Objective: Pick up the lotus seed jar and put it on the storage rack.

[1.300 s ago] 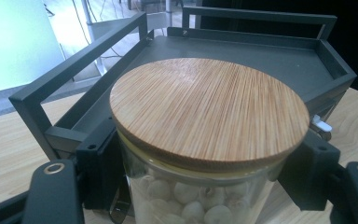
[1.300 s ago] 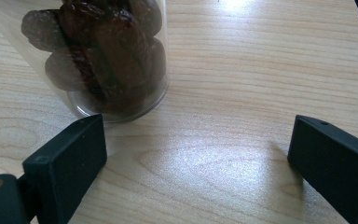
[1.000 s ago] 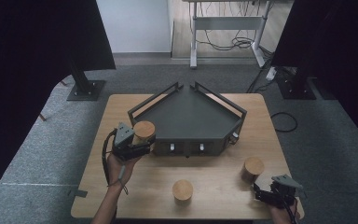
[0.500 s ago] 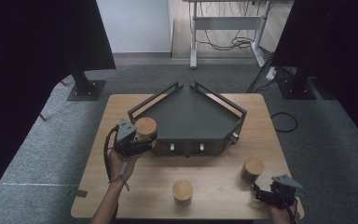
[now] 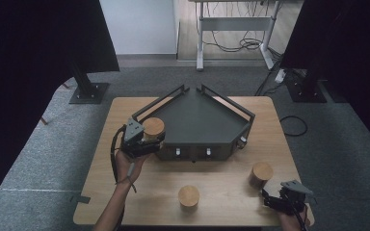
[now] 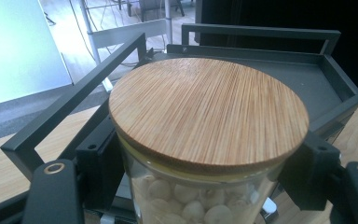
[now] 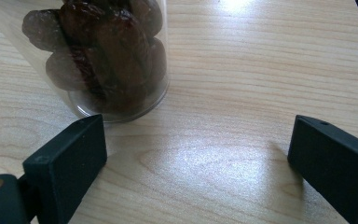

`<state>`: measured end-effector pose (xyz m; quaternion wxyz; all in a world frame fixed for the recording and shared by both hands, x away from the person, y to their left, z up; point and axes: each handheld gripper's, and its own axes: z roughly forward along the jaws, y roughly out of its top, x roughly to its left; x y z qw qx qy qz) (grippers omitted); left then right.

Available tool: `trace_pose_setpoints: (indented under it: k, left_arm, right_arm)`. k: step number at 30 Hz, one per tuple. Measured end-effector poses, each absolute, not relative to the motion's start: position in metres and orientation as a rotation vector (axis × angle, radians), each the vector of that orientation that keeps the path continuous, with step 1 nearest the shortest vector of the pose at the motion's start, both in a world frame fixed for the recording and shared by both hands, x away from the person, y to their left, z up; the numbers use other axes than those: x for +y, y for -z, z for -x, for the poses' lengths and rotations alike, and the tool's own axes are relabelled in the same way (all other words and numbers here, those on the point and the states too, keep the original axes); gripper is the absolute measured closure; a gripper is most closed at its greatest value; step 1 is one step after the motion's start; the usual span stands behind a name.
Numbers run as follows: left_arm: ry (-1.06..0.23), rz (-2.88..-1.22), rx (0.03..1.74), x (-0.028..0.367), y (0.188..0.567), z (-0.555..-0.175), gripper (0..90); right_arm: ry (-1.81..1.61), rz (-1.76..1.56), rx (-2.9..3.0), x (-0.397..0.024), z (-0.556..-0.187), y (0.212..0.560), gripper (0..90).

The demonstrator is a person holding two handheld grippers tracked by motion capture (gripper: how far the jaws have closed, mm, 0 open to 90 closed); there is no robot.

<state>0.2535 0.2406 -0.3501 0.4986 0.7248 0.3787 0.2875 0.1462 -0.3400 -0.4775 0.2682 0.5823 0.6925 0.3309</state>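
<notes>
At the left front corner of the dark metal tray [image 5: 197, 120], the left claw [image 5: 149, 139] is clamped on a glass jar [image 6: 200, 196] of pale round pieces with a bamboo lid [image 6: 209, 109]; the jar sits between both jaws, held above the tabletop [image 5: 221, 187] at the tray's rim. Near the tabletop's right front corner, the right claw [image 5: 270, 201] stands wide apart and holds nothing. A jar of dark dried fruit [image 7: 105, 51] stands just beyond its left jaw. Another lidded jar [image 5: 189, 196] stands at centre front, apart from both claws.
</notes>
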Motion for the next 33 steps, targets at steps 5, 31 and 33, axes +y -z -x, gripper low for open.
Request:
trace_pose_setpoints:
  k: [5, 31, 33]
  left_arm:
    - [-0.699, -1.756, 0.922, 0.239, 0.350, -0.258, 25.5]
    - [-0.725, -1.756, 0.926, 0.231, 0.348, -0.276, 25.5]
    - [-0.725, -1.753, 0.931, 0.230, 0.348, -0.278, 25.5]
  right_arm:
    - [-0.893, -1.569, 1.869, -0.340, -0.146, 0.478, 3.7]
    - [-0.894, -1.570, 1.869, -0.340, -0.146, 0.478, 3.7]
    - [-0.894, -1.570, 1.869, -0.340, -0.146, 0.478, 3.7]
